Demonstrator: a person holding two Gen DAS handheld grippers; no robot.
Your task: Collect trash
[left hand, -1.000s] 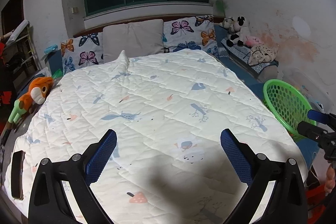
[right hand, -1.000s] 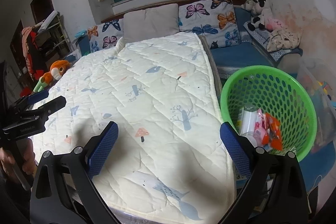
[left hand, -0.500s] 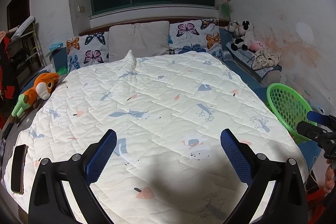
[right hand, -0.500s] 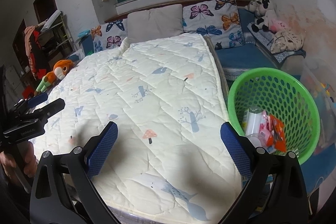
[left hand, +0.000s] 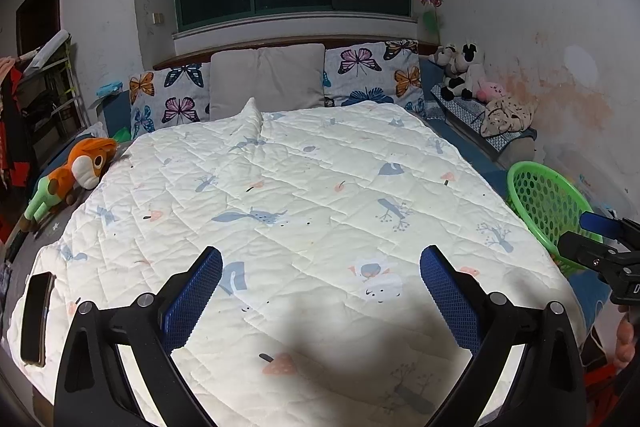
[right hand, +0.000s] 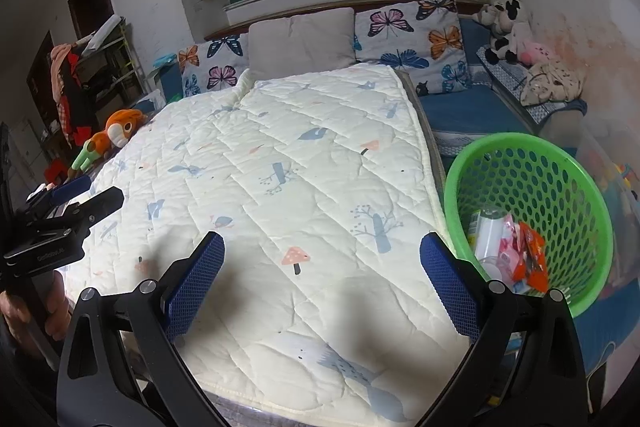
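Observation:
A green perforated basket (right hand: 532, 163) stands beside the bed on the right; it also shows in the left wrist view (left hand: 544, 195). It holds trash: a white tube (right hand: 489, 235), a pink packet and an orange wrapper (right hand: 532, 259). My left gripper (left hand: 320, 291) is open and empty above the foot of the white quilt (left hand: 300, 195). My right gripper (right hand: 322, 279) is open and empty above the quilt's right part (right hand: 304, 187), just left of the basket. I see no loose trash on the quilt.
An orange plush toy (left hand: 80, 167) lies at the bed's left edge. A dark phone (left hand: 36, 319) lies on the quilt's near left corner. Pillows (left hand: 268, 83) line the headboard. Soft toys (left hand: 464, 71) sit on a bench at right. A cluttered rack (right hand: 96, 75) stands left.
Both grippers have drawn back from the bed and risen a little, so the bed and basket look smaller. Both stay open and empty.

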